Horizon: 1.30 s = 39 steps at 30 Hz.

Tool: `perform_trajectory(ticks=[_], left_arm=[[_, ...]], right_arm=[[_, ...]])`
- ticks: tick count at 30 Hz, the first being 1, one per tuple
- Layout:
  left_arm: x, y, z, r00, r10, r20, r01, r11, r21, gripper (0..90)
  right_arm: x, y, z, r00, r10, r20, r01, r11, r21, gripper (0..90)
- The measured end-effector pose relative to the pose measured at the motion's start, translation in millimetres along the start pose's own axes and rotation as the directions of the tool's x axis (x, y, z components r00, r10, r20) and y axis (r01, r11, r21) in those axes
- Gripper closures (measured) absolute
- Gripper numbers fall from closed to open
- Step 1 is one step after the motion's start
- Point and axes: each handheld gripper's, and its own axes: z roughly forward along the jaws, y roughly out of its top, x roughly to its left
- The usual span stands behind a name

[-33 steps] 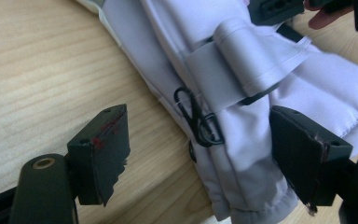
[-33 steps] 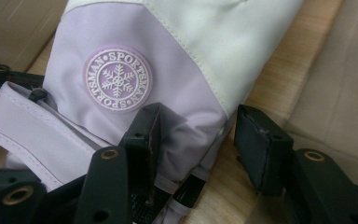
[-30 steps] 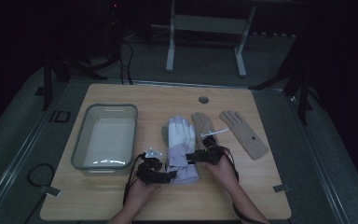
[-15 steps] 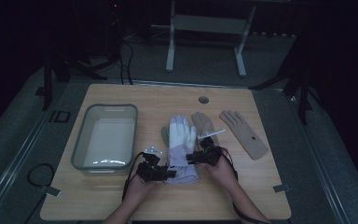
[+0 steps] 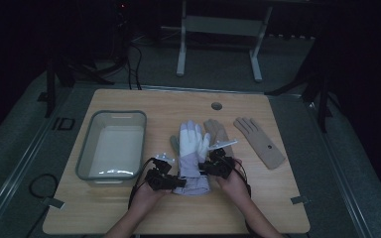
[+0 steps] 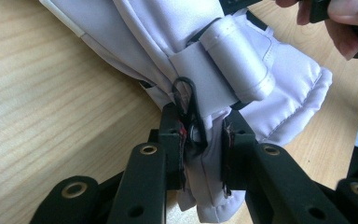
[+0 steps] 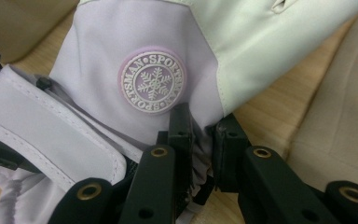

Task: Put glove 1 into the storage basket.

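Nearest the person, the left gripper [image 5: 171,181] and right gripper [image 5: 209,167] have just been closing and now each pinch the cuff of the lilac-and-white ski glove [image 5: 192,153], one from either side. The glove lies flat mid-table, fingers pointing away. Just beyond it rest two tan gloves [image 5: 259,142], and to its left stands a grey tub [image 5: 112,144].

hidden: tan glove [image 5: 217,133] partly under ski glove [image 5: 191,148] | cuff's underside unseen

Wooden table [image 5: 129,213] with grey tub [image 5: 111,146], white-lilac ski glove [image 5: 191,158], two tan gloves [image 5: 259,142].
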Motion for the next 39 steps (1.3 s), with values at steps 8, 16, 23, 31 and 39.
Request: perform_trajectory(ticks=[8, 16, 23, 31, 39], left_arm=[[-7.0, 21.7, -23.3, 0.9983, 0.054, -0.023, -0.054, 0.9986, -0.002, 74.9], [0.3, 46.1, -58.9, 0.9946, 0.09, -0.051, -0.089, 0.9959, 0.01, 74.9], [10.5, 54.0, -90.0, 0.9904, 0.111, -0.082, -0.109, 0.9937, 0.024, 74.9], [27.2, 57.3, -138.5, 0.9879, 0.095, -0.123, -0.095, 0.9955, 0.006, 74.9], [55.0, 41.9, -187.8, 0.9855, 0.062, -0.158, -0.058, 0.9978, 0.03, 74.9]], right_arm=[[5.2, 16.2, -19.5, 1.0, 0.001, 0.004, -0.001, 0.998, -0.055, 79.8], [21.8, 53.0, -32.5, 0.9988, -0.029, 0.04, 0.033, 0.994, -0.106, 79.8], [37.0, 80.4, -30.4, 0.9988, -0.047, 0.016, 0.049, 0.992, -0.115, 79.9], [63.8, 120.3, -23.6, 0.9975, -0.07, -0.015, 0.067, 0.987, -0.144, 80.0], [105.1, 155.4, -0.5, 0.9921, -0.114, -0.052, 0.106, 0.983, -0.147, 80.0]])
